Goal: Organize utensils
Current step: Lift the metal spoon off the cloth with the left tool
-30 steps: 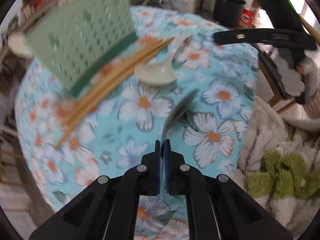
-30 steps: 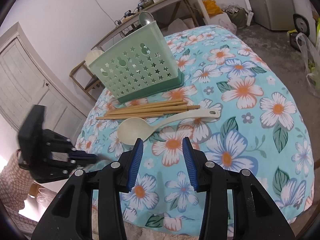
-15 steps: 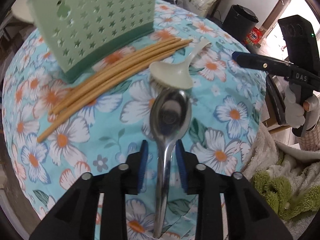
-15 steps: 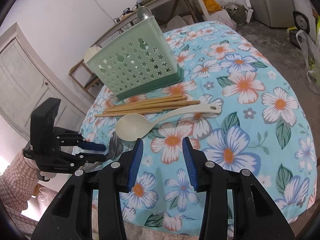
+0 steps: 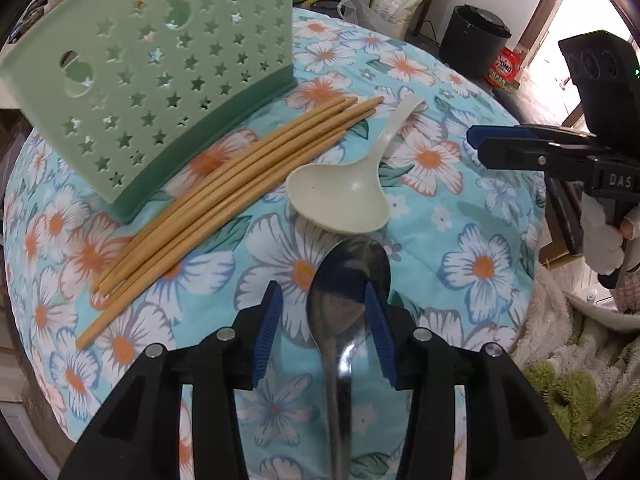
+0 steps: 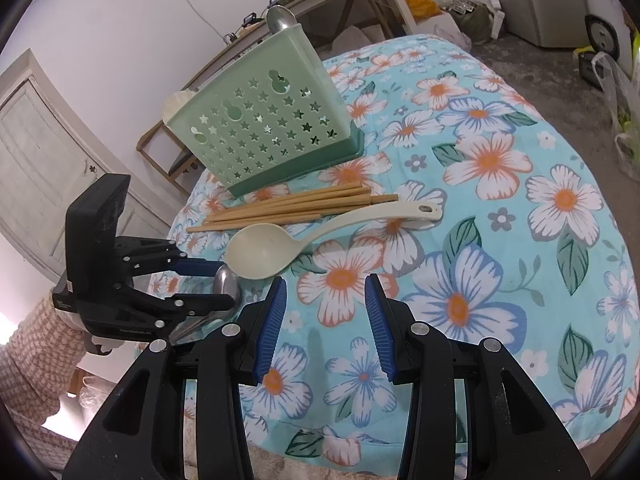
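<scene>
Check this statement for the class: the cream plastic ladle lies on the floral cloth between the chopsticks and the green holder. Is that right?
Not quite. The chopsticks lie between the cream ladle and the green holder, not the ladle between the other two. The ladle does lie on the floral cloth, on the chopsticks' far side from the holder. The right wrist view shows the order clearly.

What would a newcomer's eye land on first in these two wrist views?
Probably the green star-punched utensil caddy standing at the far side of the flowered tablecloth, a metal spoon poking from its top. In front lie a bundle of wooden chopsticks and a cream plastic ladle. Nearest, a steel spoon lies between the opening jaws of the left gripper.
</scene>
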A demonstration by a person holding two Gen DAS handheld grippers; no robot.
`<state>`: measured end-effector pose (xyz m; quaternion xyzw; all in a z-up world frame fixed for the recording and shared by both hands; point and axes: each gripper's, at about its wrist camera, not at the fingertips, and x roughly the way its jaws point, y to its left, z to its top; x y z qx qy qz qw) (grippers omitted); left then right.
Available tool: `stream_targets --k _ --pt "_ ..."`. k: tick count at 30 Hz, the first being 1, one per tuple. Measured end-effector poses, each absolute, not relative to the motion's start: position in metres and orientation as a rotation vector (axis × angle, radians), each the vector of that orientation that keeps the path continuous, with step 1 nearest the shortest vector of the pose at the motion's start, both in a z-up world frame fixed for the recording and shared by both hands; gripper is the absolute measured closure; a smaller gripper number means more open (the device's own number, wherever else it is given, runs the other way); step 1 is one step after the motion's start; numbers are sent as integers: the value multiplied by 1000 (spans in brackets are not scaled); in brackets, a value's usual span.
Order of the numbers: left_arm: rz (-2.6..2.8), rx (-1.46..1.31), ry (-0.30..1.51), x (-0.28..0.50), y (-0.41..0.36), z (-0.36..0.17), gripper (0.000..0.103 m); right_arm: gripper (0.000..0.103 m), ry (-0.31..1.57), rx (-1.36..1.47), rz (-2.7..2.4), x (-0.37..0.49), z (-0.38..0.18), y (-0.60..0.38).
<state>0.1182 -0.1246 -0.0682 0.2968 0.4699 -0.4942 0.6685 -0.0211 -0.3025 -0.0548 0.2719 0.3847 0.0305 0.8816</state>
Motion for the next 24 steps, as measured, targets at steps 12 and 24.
stream_targets --k 12,24 --pt "-1139 703 994 107 -133 -63 68 63 816 578 70 -16 -63 -306" --pt "-1179 781 921 87 -132 -48 81 63 817 575 75 -12 -64 -305"
